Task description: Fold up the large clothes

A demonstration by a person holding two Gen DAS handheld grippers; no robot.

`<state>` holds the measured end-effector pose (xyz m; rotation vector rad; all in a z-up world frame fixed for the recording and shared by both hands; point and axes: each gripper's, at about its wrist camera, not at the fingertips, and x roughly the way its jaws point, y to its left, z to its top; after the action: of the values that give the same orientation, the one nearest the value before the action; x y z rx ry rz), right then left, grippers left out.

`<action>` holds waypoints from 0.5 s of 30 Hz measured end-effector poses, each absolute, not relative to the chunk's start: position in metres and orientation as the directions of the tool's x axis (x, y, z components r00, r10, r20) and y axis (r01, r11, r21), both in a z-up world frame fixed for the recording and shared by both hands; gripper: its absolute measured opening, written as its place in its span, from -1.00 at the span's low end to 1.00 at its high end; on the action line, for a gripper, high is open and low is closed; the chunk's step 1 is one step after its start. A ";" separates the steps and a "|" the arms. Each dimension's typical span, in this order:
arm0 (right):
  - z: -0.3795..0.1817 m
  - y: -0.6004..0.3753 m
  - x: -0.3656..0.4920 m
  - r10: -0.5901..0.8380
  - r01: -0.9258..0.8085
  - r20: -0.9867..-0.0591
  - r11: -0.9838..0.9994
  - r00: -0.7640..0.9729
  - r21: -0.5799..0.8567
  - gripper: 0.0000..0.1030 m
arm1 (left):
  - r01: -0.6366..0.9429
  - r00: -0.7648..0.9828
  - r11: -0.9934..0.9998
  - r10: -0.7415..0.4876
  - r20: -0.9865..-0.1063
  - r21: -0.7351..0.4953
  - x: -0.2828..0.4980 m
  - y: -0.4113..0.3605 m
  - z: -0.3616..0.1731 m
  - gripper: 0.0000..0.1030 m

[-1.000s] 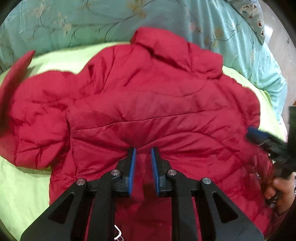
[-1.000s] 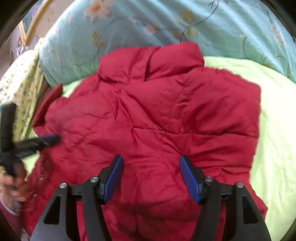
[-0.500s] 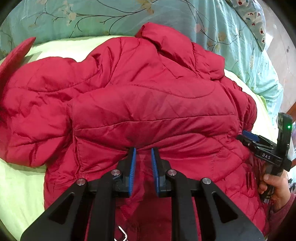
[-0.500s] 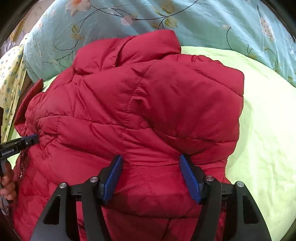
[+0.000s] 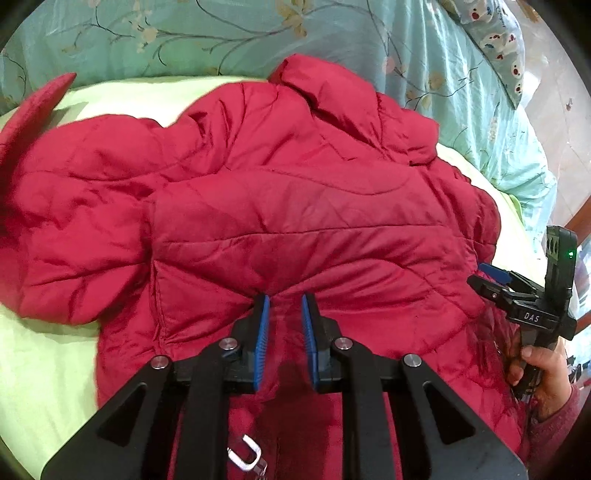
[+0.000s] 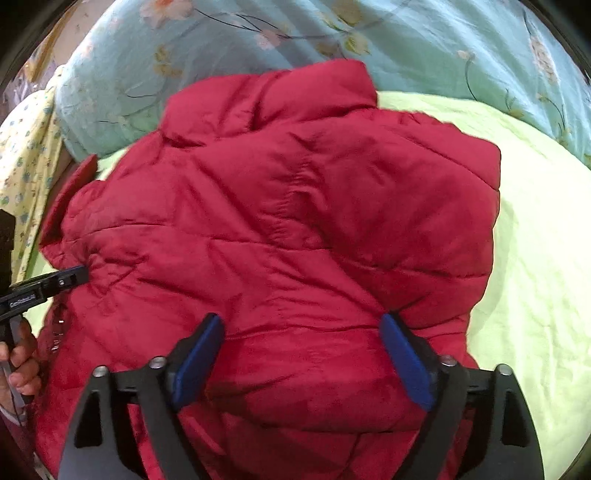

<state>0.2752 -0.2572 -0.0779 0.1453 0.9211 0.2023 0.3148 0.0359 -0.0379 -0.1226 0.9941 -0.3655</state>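
Note:
A red quilted jacket (image 5: 288,206) lies back-up on the light green bed sheet (image 5: 40,369), collar toward the far side. It also fills the right wrist view (image 6: 295,229). My left gripper (image 5: 284,299) is shut on a pinch of the jacket's lower back fabric. My right gripper (image 6: 299,321) is open, its blue pads straddling the jacket's lower right part without clamping it. The right gripper also shows at the right edge of the left wrist view (image 5: 491,271). The left gripper shows at the left edge of the right wrist view (image 6: 79,273).
A teal floral quilt (image 5: 221,33) lies behind the jacket, also in the right wrist view (image 6: 258,33). A patterned pillow (image 5: 495,33) sits at the far right. A yellow floral cloth (image 6: 26,155) hangs at the left. Green sheet (image 6: 535,258) extends to the right.
The jacket's lower part has been lifted and carried toward the collar, and the views have steadied. The left gripper stays shut on the fabric; the right gripper stays open.

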 end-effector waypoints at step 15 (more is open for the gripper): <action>-0.030 -0.250 0.218 0.366 -0.142 -0.683 0.921 0.632 0.362 0.75 | 0.059 0.588 0.993 -0.117 -0.801 -0.102 0.308 0.110 -0.010 -0.46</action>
<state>0.2177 -0.2503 -0.0303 0.2864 0.8394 0.2953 0.3079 0.1101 -0.0095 -0.0674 0.9373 -0.1026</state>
